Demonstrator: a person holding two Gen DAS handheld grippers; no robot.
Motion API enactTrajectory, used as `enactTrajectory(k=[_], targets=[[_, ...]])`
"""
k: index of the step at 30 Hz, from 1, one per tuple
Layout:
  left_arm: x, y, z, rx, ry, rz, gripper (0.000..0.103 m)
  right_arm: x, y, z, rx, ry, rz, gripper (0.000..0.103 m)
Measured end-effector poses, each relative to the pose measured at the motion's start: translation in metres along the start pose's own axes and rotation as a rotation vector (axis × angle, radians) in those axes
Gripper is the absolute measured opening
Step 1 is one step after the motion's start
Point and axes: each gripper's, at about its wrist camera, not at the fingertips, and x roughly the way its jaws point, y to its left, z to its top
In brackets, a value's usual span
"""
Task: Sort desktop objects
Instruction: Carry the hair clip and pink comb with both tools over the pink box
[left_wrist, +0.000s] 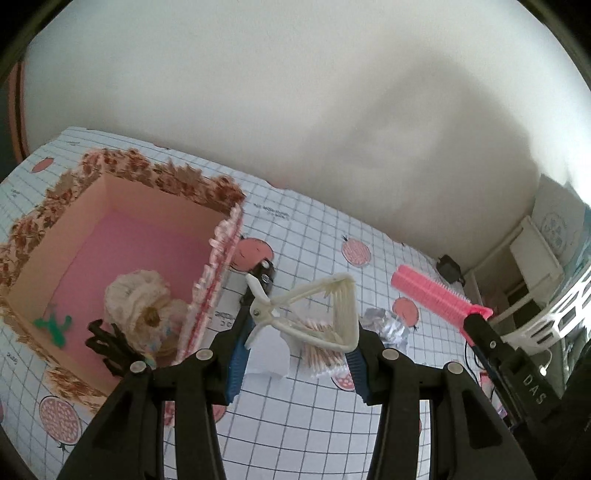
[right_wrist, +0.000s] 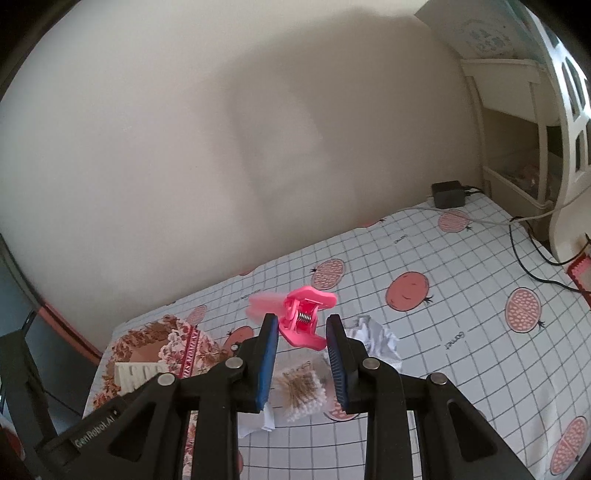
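Note:
My left gripper (left_wrist: 299, 319) is shut on a cream claw hair clip (left_wrist: 317, 306) and holds it above the checked tablecloth (left_wrist: 332, 424). To its left stands an open pink box with a floral rim (left_wrist: 122, 173). Inside lie a cream scrunchie (left_wrist: 136, 299), a green piece (left_wrist: 53, 325) and a black claw clip (left_wrist: 107, 343). My right gripper (right_wrist: 303, 326) is shut on a pink hair-roller clip (right_wrist: 301, 317), raised over the table. In the left wrist view that pink clip (left_wrist: 432, 291) shows at the right, on the right gripper's tip (left_wrist: 476, 319).
Under the grippers lie a pack of cotton swabs (right_wrist: 303, 391), crumpled white paper (right_wrist: 373, 341) and a foil wad (left_wrist: 386, 325). A small black item (left_wrist: 264, 275) sits beside the box. A black adapter (right_wrist: 448, 194) with cables and a white shelf (right_wrist: 517, 122) stand at the back right, against the wall.

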Motion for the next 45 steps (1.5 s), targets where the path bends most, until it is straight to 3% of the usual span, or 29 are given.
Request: enactTrajectory(k=[14,31,45], targets=[[-0.034,0.067,0.018,-0.146,-0.098,0.115,0.049,0.001,0.056,-0.017,-0.068,0.034,0.14,0.029],[-0.053,0.136,0.02,-0.315,-0.117,0.207,0.049,0.018,0.125,-0.055,-0.199,0.12,0.244,0.029],[-0.067,0.169,0.02,-0.393,-0.139,0.261,0.049,0.027,0.159,-0.082,-0.273,0.17,0.295,0.029]])
